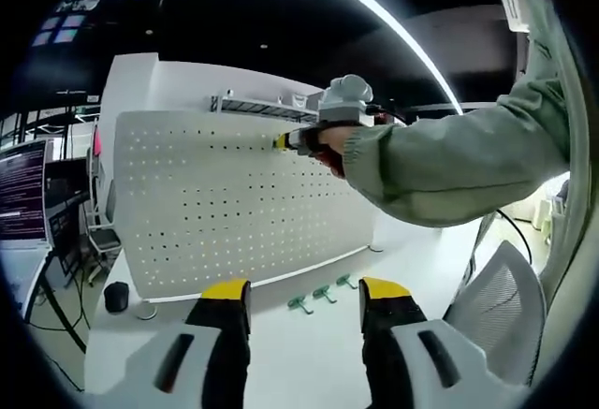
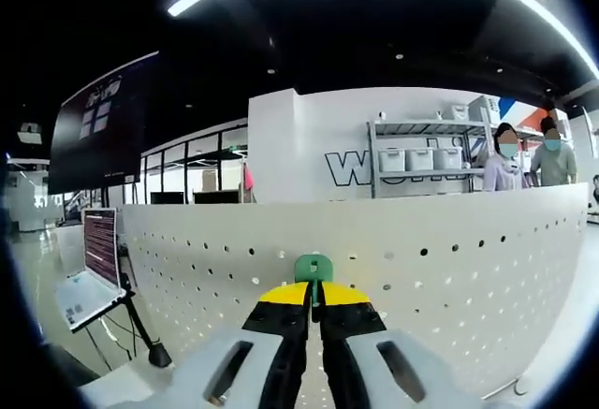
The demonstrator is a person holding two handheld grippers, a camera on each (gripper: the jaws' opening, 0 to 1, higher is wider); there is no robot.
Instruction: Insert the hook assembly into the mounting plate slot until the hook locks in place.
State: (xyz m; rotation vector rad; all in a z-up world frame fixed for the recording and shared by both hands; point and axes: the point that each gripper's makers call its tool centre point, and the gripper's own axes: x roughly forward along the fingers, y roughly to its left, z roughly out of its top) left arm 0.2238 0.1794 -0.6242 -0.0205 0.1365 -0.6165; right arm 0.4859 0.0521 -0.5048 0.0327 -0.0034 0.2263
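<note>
A white pegboard mounting plate (image 1: 225, 203) stands upright on the white table (image 1: 299, 353). Three green hooks (image 1: 321, 294) lie on the table in front of it. My left gripper (image 1: 304, 292) hovers open above the table, nothing between its yellow-tipped fingers. My right gripper (image 1: 285, 140), held by a person's hand in a green sleeve, is up against the upper part of the board. In the right gripper view my right gripper (image 2: 314, 289) is shut on a green hook (image 2: 313, 268), held close to the pegboard (image 2: 421, 259) near its top edge.
A small black object (image 1: 116, 296) and a round white base (image 1: 145, 312) sit at the table's left end. A grey chair (image 1: 501, 311) stands at the right. A monitor (image 1: 23, 192) is at the left. Shelving (image 2: 421, 152) and two people (image 2: 529, 158) are behind the board.
</note>
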